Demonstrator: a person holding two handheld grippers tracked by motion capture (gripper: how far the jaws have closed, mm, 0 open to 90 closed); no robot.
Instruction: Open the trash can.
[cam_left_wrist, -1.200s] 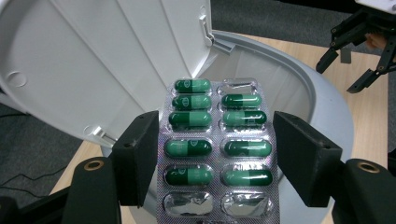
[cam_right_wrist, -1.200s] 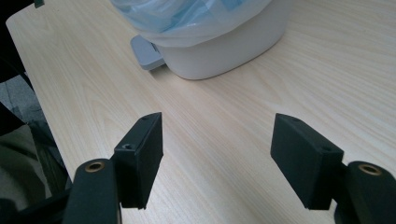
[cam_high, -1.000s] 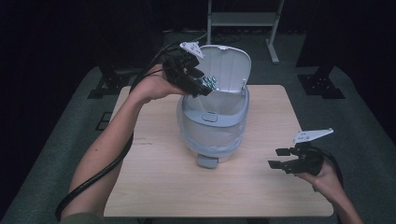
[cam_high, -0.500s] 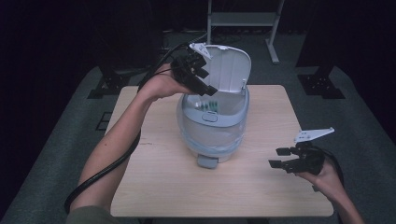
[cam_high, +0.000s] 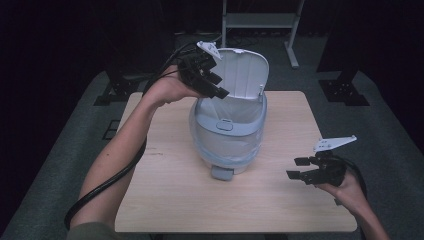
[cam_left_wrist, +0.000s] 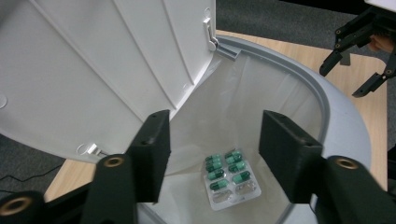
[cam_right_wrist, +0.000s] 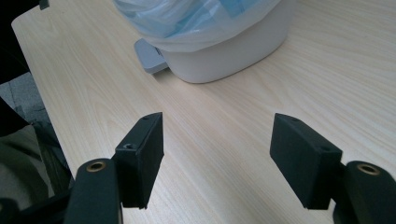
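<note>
One blister pack (cam_left_wrist: 231, 178), green capsules, no legible writing, inside bin (cam_left_wrist: 343, 126).

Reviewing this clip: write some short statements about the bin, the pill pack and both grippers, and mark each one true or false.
1. The bin's lid is up. True.
2. A pill pack lies in the bin, on its liner. True.
3. The left gripper holds the pill pack. False: its jaws are empty above the bin's mouth and have just been closing with nothing between them.
4. The right gripper presses the pedal. False: it is apart from the bin, over the table, jaws open and empty.
5. Every pocket of the pack holds a green capsule. False: the pockets at its near end look empty.
</note>
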